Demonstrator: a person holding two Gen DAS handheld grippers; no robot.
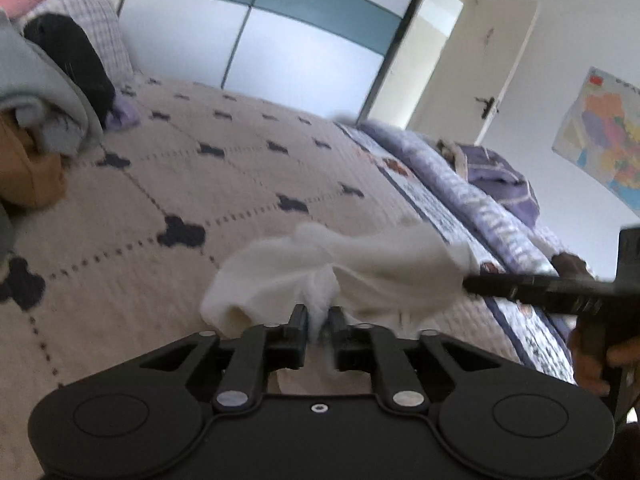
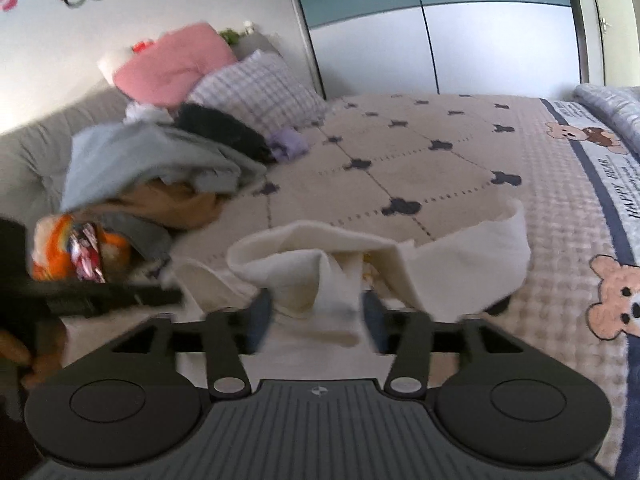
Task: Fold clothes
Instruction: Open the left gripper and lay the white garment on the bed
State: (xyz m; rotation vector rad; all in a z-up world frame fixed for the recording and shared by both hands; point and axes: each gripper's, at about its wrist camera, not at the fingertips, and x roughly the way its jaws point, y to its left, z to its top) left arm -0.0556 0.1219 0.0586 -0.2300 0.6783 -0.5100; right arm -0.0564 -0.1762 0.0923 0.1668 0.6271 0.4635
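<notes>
My left claw (image 1: 318,322) is clamped on the white garment (image 1: 340,272) bunched over the bed (image 1: 160,184). Right claw (image 2: 318,320) is apart around a fold. I'd clamp there, then spread it flat

I count 2 grippers: my left gripper (image 1: 318,322) and my right gripper (image 2: 316,316). Between them sits 1 white garment (image 2: 344,264), bunched up. On the bed I count 1 beige quilt (image 2: 460,184) with dark bear-head marks, too many and too blurred to number. Behind it, 1 heap of clothes (image 2: 160,168); in it I make out 1 grey piece (image 2: 140,152), 1 black piece (image 2: 224,128), 1 tan piece (image 2: 180,204) and 1 small lilac piece (image 2: 288,142). Pillows: 2, 1 pink pillow (image 2: 172,64) and 1 checked pillow (image 2: 260,92). 1 orange packet (image 2: 76,248). 1 wall map (image 1: 604,136), 1 door (image 1: 480,76).
</notes>
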